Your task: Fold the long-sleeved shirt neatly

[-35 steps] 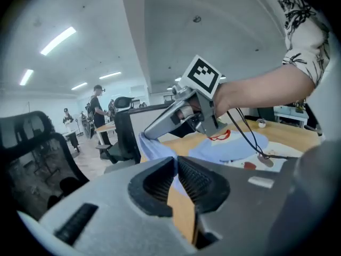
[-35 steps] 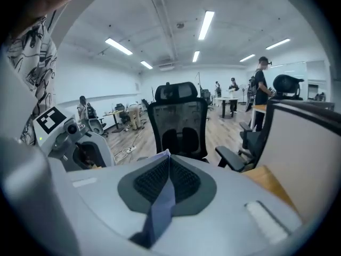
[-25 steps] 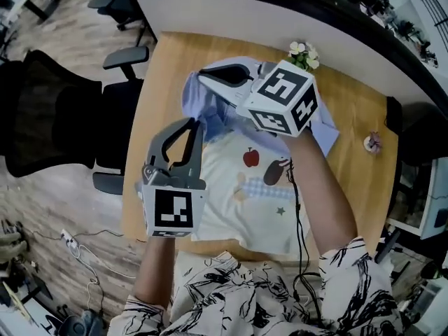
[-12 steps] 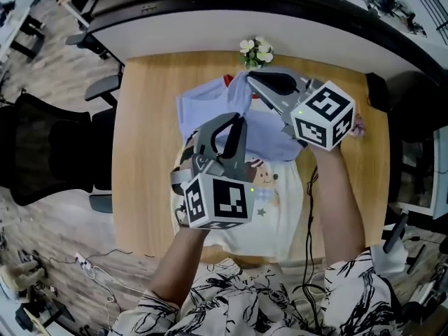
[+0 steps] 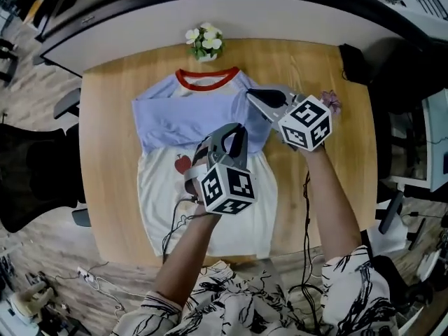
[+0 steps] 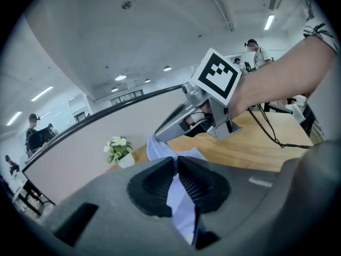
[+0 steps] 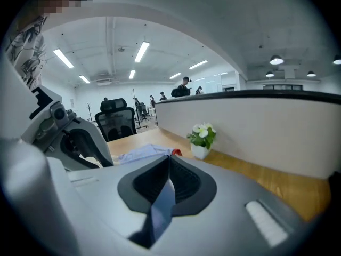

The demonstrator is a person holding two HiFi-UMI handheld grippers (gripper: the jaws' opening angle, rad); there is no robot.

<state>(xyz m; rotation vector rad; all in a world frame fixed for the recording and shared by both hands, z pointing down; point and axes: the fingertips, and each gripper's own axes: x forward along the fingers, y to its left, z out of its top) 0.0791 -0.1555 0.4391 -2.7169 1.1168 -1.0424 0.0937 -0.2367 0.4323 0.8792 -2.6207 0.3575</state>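
Note:
The long-sleeved shirt (image 5: 210, 208) lies flat on the wooden table (image 5: 108, 187), cream body toward me and red collar (image 5: 206, 79) at the far side. Its lavender sleeve (image 5: 182, 117) is stretched across the chest. My left gripper (image 5: 236, 133) is shut on the sleeve's near edge, and lavender cloth (image 6: 178, 196) runs between its pads. My right gripper (image 5: 256, 95) is shut on the sleeve's far right end, with a strip of cloth (image 7: 162, 204) pinched in its jaws. The two grippers are close together over the shirt's right shoulder. In the left gripper view the right gripper (image 6: 159, 137) shows just ahead.
A small pot of white flowers (image 5: 203, 40) stands at the table's far edge, just beyond the collar. A small pink thing (image 5: 329, 102) lies near the right edge, with a dark object (image 5: 353, 61) behind it. A black office chair (image 5: 28, 180) stands left of the table. Cables trail from both grippers.
Both grippers have carried the lavender sleeve from the shirt's left side across the chest to the right and lower. The sleeve now lies spread over the chest instead of bunched in the air.

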